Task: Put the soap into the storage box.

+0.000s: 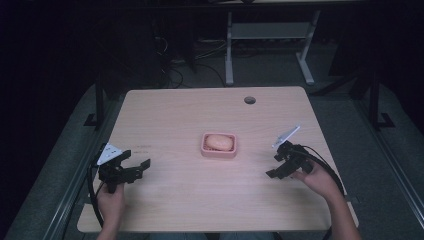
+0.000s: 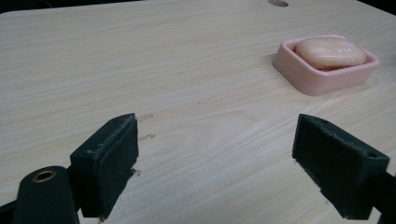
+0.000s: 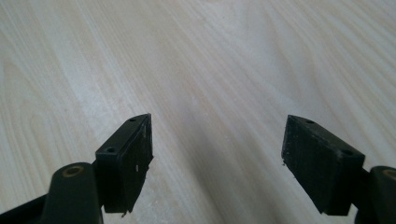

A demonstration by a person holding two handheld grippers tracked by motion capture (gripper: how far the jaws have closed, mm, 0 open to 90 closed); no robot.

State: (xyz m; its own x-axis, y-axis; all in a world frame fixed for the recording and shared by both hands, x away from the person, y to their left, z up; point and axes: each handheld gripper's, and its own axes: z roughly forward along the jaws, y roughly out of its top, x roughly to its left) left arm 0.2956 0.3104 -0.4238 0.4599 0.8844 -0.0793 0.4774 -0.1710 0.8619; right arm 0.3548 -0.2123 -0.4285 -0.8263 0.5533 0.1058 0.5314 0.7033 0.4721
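Nearest the person, the left gripper (image 1: 134, 169) and the right gripper (image 1: 279, 166) hovered low over the wooden table (image 1: 175, 200), each with its jaws spread wide and nothing between them. In the left gripper view the pads (image 2: 112, 161) looked like blocks of dark, slightly frayed foam or rubber on black plastic arms; the right gripper's pads (image 3: 128, 163) looked much the same, aimed down at bare tabletop.

The table was pale laminate with a fine printed grain, smooth and probably slick. Farther in, near its middle and well apart from both grippers, sat the pink soap dish (image 1: 219, 145), a shallow rounded rectangle of glossy plastic or ceramic. In it lay the bar of soap (image 1: 219, 142), a peach-coloured pillow shape with soft edges and a faintly speckled top.

The risks seemed plain enough. A rounded, waxy bar could have squirted out of flat pads if pinched off-centre or too hard. The light dish could have skidded on the smooth surface if one gripper nudged its wall before the other steadied it. Beyond, a cable hole (image 1: 249, 100) marked the far edge.
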